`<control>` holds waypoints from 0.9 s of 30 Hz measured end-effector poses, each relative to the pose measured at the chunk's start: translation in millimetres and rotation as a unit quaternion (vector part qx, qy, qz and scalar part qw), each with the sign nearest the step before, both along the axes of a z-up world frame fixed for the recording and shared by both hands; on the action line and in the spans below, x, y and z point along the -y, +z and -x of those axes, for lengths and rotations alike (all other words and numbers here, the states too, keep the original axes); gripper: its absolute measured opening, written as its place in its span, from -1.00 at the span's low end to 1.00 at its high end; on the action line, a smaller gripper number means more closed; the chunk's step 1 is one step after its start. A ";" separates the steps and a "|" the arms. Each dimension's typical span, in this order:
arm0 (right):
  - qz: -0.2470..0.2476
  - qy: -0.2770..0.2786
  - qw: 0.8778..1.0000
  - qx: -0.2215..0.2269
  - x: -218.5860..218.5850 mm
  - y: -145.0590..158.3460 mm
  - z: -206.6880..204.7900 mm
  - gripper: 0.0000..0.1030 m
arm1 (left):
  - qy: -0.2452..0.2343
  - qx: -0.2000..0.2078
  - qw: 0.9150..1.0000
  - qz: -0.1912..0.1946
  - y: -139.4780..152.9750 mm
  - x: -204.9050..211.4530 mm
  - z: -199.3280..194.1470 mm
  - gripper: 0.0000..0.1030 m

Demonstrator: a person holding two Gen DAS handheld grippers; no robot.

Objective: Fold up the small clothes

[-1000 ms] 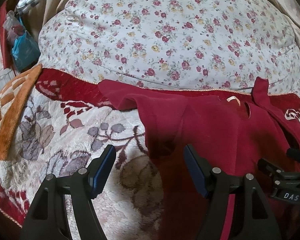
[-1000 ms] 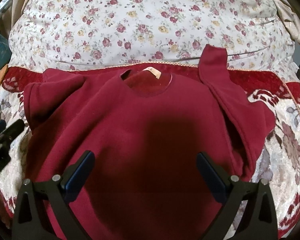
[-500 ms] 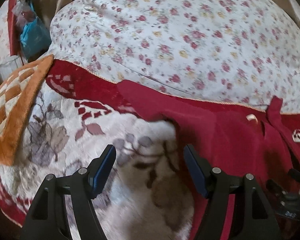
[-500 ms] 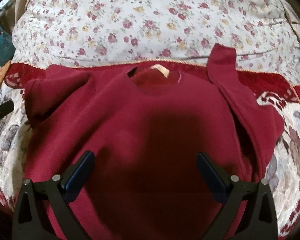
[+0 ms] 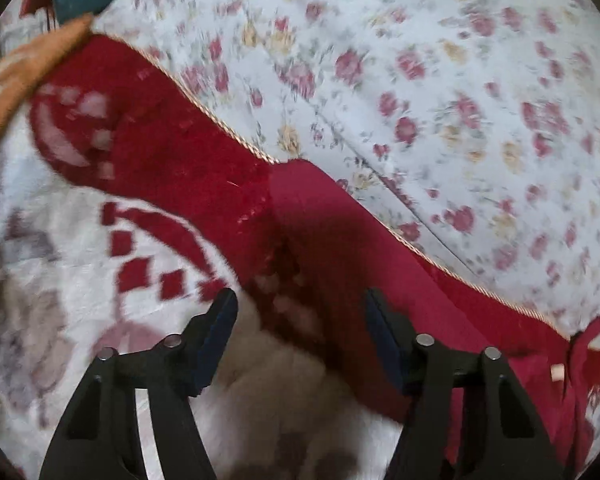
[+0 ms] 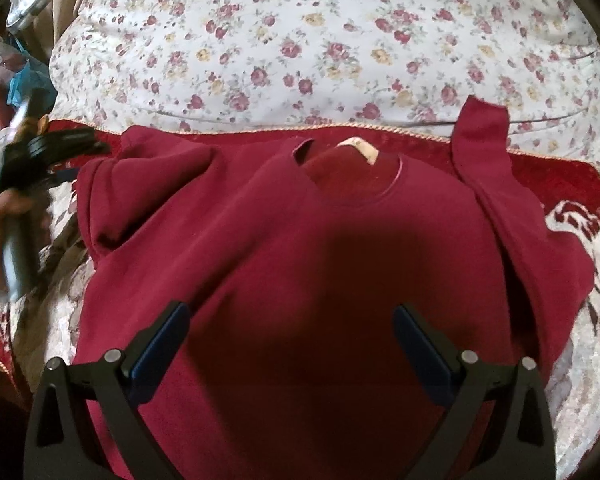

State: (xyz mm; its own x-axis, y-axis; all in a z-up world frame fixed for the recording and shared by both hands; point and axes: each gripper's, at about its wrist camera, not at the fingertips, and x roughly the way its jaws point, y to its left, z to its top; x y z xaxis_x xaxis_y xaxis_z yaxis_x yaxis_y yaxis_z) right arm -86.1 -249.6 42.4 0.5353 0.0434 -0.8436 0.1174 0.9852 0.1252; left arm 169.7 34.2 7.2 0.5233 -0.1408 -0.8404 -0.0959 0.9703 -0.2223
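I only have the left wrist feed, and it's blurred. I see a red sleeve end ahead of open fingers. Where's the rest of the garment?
Observer: The right wrist view shows the whole red sweater lying flat, front up, collar tag visible.
Operator: And the other sleeve?
Observer: The right sleeve is bent upward, its cuff resting on the floral quilt.
Operator: Is the right gripper holding anything?
Observer: No. The right gripper is open above the sweater's lower body; the left gripper sits by the left sleeve.
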 end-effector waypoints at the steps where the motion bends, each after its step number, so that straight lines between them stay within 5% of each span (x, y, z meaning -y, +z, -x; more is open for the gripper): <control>1: -0.005 0.002 1.000 -0.004 0.6 -2.0 -1.0 0.99 | 0.001 -0.007 1.000 0.007 -5.7 0.9 -5.4 -0.39; 7: -0.024 0.000 1.000 -0.013 5.2 -9.1 -2.6 0.99 | -0.022 0.000 1.000 0.017 -16.3 14.9 -22.1 -1.00; 13: -0.059 -0.039 0.997 0.028 26.2 4.7 8.0 0.99 | -0.102 0.068 0.990 0.074 51.2 40.6 16.0 -1.00; 20: -0.082 -0.102 0.990 0.051 65.8 20.2 23.1 0.99 | -0.264 0.122 0.948 0.128 131.7 128.2 106.2 -1.00; 23: -0.082 -0.130 0.987 0.054 83.8 22.8 35.5 0.99 | -0.327 0.114 0.928 0.134 135.4 174.8 144.2 -1.00; 27: -0.086 -0.169 0.980 0.058 112.0 27.1 56.4 0.99 | -0.390 0.080 0.911 0.107 103.6 229.5 189.2 -1.00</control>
